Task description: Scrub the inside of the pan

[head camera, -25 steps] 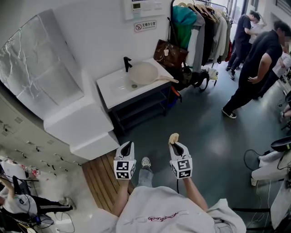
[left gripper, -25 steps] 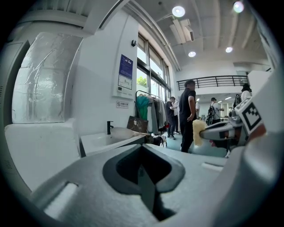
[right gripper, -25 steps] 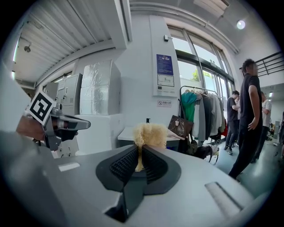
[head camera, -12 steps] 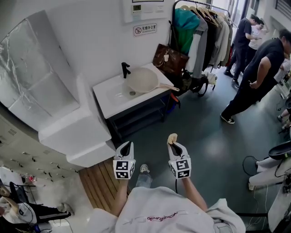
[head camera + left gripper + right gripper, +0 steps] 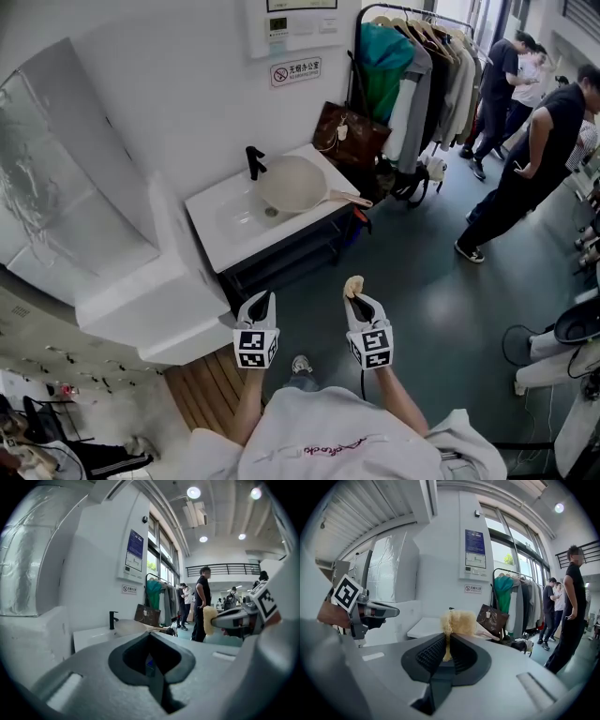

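Note:
A beige pan (image 5: 293,182) with a wooden handle rests on the white sink counter (image 5: 225,232), beside a black tap (image 5: 253,161), well ahead of both grippers. In the left gripper view the pan (image 5: 133,627) shows far off. My left gripper (image 5: 263,300) is shut with nothing in it, held in the air above the floor. My right gripper (image 5: 354,296) is shut on a tan scrubbing sponge (image 5: 354,285), which sticks out past the fingertips; the sponge (image 5: 458,622) shows pinched between the ribbed pads in the right gripper view.
A clothes rack (image 5: 420,56) with hanging garments and a brown bag (image 5: 350,134) stand right of the sink. Two people (image 5: 527,159) stand on the grey floor at the far right. A large white block (image 5: 141,300) and wooden slats (image 5: 208,389) lie to the left.
The whole view has shifted: the sink and pan sit lower and nearer in the head view. Both grippers keep the same pose, the sponge still held.

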Action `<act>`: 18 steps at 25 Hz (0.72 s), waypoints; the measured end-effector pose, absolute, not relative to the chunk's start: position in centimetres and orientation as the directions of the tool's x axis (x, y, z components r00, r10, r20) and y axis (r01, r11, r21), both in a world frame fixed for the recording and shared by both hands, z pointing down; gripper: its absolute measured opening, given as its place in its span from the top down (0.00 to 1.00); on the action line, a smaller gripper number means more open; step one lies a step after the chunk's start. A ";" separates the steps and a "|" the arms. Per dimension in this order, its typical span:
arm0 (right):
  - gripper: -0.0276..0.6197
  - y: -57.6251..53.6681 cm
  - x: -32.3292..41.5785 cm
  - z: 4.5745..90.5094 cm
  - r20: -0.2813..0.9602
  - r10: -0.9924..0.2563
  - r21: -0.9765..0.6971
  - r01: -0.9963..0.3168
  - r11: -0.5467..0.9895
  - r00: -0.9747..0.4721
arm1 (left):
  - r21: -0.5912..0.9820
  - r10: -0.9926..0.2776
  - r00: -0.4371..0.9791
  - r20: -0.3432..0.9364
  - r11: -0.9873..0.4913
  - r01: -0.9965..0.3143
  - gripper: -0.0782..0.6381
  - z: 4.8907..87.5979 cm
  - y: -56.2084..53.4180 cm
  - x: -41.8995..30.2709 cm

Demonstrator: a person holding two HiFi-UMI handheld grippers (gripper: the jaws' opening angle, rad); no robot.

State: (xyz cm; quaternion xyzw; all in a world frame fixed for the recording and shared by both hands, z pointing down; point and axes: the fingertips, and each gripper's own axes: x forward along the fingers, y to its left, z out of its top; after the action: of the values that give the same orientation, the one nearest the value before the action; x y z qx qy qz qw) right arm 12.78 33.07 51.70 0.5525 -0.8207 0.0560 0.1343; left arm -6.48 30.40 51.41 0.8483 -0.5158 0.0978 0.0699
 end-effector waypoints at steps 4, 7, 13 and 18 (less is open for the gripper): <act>0.90 30.1 12.7 51.4 0.285 -0.895 0.056 -0.926 0.372 -0.342 | 0.022 -0.853 0.465 0.236 -0.474 -0.880 0.89 51.0 27.4 -6.2; 0.90 28.0 11.9 51.3 0.285 -0.894 0.058 -0.924 0.377 -0.347 | 0.022 -0.853 0.466 0.234 -0.475 -0.880 0.89 51.0 25.4 -6.8; 0.90 24.1 9.9 50.9 0.281 -0.887 0.068 -0.914 0.399 -0.366 | 0.028 -0.859 0.460 0.224 -0.466 -0.884 0.89 50.7 21.7 -8.3; 0.90 21.2 8.9 50.8 0.280 -0.887 0.074 -0.913 0.400 -0.366 | 0.035 -0.860 0.457 0.225 -0.462 -0.886 0.89 50.8 18.8 -9.3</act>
State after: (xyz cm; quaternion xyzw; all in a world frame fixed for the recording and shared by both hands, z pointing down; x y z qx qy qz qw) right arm 8.85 21.17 50.85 0.5455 -0.8252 0.0469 0.1387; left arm -9.32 18.75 50.79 0.8505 -0.5134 0.0880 0.0734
